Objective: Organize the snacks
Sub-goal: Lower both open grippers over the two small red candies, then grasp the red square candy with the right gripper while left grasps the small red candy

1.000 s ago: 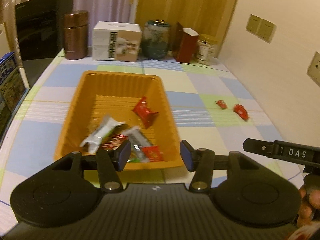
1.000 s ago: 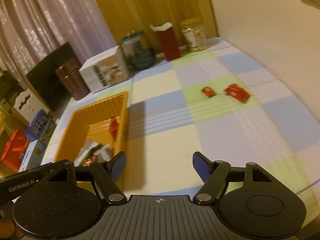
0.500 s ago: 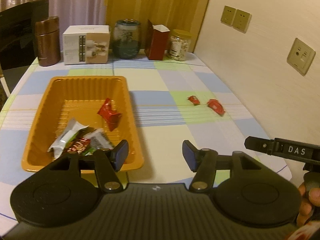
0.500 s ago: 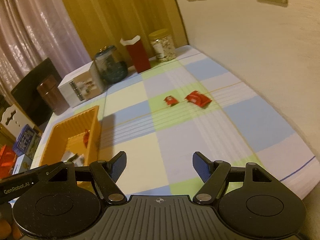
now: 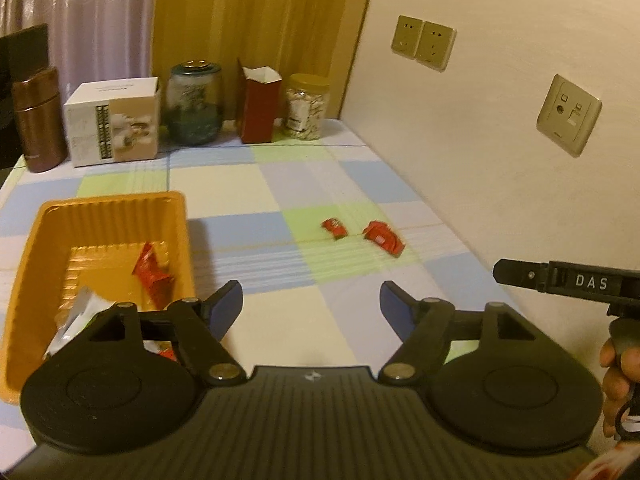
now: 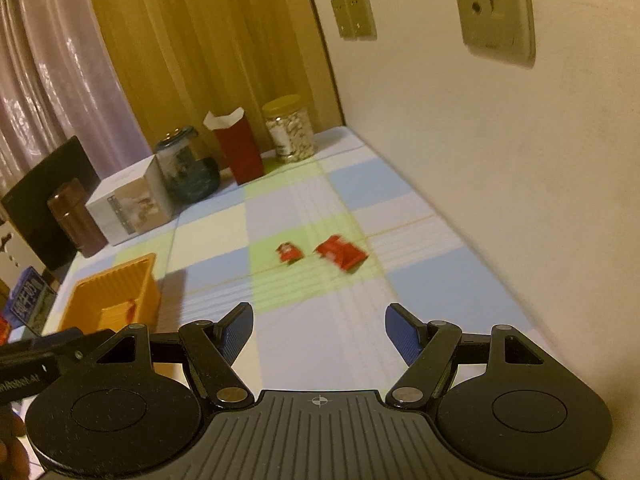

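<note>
Lying loose on the checked tablecloth [image 5: 256, 196], right of centre in the left wrist view: small red snack packet [image 5: 335, 228] and, just beside it to the right, larger red snack packet [image 5: 383, 238], apart from each other and well apart from the basket. Same pair showing mid-frame in the right wrist view, small [image 6: 289, 253] left of large [image 6: 340, 252].

Sitting at lower left of the left wrist view: orange basket [image 5: 52, 224], already holding one red packet [image 5: 151, 276] and a whitish wrapper [image 5: 78, 320], with more wrappers partly hiding behind the gripper.

Judging progress: sorting looking mostly done, two red packets remaining outside the basket.

Hovering at the bottom of its own frame: left gripper [image 5: 311, 307], jaws having just been opening, standing wide, nothing between them. Likewise right gripper [image 6: 319, 334], jaws standing wide, gripping nothing, aiming towards the two loose packets.

Standing along the far edge, upper left: brown canister [image 5: 38, 120], white box [image 5: 114, 122], glass jar [image 5: 195, 104], red carton [image 5: 259, 109], yellow-lidded jar [image 5: 306, 107].
</note>
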`<state>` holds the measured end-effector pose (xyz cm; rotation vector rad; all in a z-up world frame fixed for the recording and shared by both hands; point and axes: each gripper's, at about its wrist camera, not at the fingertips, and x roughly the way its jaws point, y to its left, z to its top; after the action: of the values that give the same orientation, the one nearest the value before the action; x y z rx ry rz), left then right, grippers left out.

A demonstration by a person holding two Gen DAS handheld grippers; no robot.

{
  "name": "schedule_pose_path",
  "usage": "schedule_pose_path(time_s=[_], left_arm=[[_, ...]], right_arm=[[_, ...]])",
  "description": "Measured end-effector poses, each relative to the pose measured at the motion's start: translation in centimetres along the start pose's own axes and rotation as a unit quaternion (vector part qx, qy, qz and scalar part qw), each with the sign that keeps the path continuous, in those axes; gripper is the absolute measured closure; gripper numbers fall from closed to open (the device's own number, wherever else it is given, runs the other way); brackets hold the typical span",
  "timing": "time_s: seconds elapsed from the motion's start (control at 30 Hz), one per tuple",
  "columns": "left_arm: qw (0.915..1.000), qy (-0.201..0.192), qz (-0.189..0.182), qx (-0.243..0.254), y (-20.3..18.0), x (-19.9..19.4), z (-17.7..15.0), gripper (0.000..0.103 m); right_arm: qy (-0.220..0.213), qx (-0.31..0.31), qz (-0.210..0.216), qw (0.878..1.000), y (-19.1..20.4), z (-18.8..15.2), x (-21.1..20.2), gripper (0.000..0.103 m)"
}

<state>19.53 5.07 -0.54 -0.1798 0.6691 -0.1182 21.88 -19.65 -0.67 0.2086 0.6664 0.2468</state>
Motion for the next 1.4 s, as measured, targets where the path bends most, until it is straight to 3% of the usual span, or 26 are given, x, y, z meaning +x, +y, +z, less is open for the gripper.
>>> schedule_pose_path(time_s=[0.37,0.97,1.03,1.27,1.4], left_arm=[[0.9999,0.009,-0.001,0.013,-1.3,5.8,2.7,0.027],[0.9990,0.034,0.027,0.009,-1.6,18.1,3.4,0.022],[0.9989,0.038,0.025,0.008,-1.7,19.0,3.3,0.022],[0.9985,0.045,0.032,-0.004,-1.7,21.0,3.1,0.021],[0.9984,0.045,0.033,-0.011,-2.0,22.0,3.1,0.021]], right_arm=[[-0.008,-0.059,-0.011,0.998,-3.4,1.9,4.8,0.030],[0.029,-0.168,0.059,0.984,-5.0,3.8,20.1,0.031],[0.039,-0.176,0.064,0.982,-4.9,3.9,21.7,0.042],[0.059,-0.196,0.068,0.976,-4.4,4.0,25.5,0.047],[0.063,-0.209,0.067,0.974,-4.1,3.9,26.0,0.074]])
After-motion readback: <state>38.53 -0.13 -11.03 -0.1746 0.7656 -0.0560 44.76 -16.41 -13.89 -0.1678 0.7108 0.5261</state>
